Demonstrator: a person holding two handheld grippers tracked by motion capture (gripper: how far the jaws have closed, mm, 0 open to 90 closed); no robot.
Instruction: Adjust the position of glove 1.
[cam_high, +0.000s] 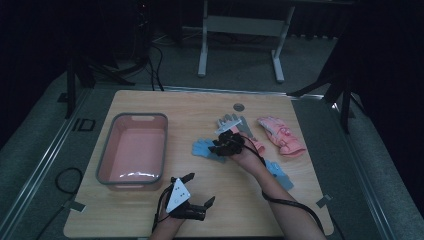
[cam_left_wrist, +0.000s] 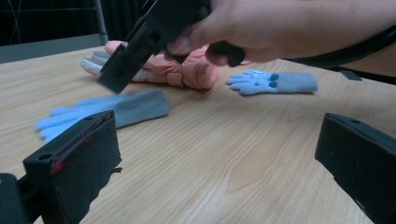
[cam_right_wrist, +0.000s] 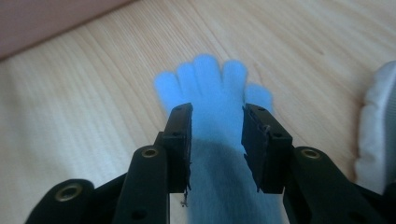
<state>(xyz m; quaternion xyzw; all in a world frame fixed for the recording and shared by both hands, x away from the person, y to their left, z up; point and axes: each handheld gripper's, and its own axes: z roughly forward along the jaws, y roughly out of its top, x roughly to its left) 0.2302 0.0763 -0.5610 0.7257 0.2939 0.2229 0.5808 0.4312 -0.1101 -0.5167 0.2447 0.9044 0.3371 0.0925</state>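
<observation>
A light blue glove (cam_high: 201, 148) lies flat at the middle of the wooden table (cam_high: 150, 210). My right gripper (cam_high: 220, 146) hangs just over it, pointing down. In the right gripper view its jaws (cam_right_wrist: 217, 109) stand apart above the glove's palm (cam_right_wrist: 210, 79), and the pads do not press on it. From the left gripper view, one right finger (cam_left_wrist: 121, 65) hovers above this same glove (cam_left_wrist: 112, 109). My left gripper (cam_high: 198, 189) rests near the front edge with jaws wide apart (cam_left_wrist: 217, 128) and nothing between them.
A pink bin (cam_high: 106, 150) with a grey rim stands at the left. Behind the right hand lie a grey-white glove (cam_high: 232, 121) and a pink glove (cam_high: 280, 135). A second blue glove (cam_high: 280, 173) sits to the right of the forearm.
</observation>
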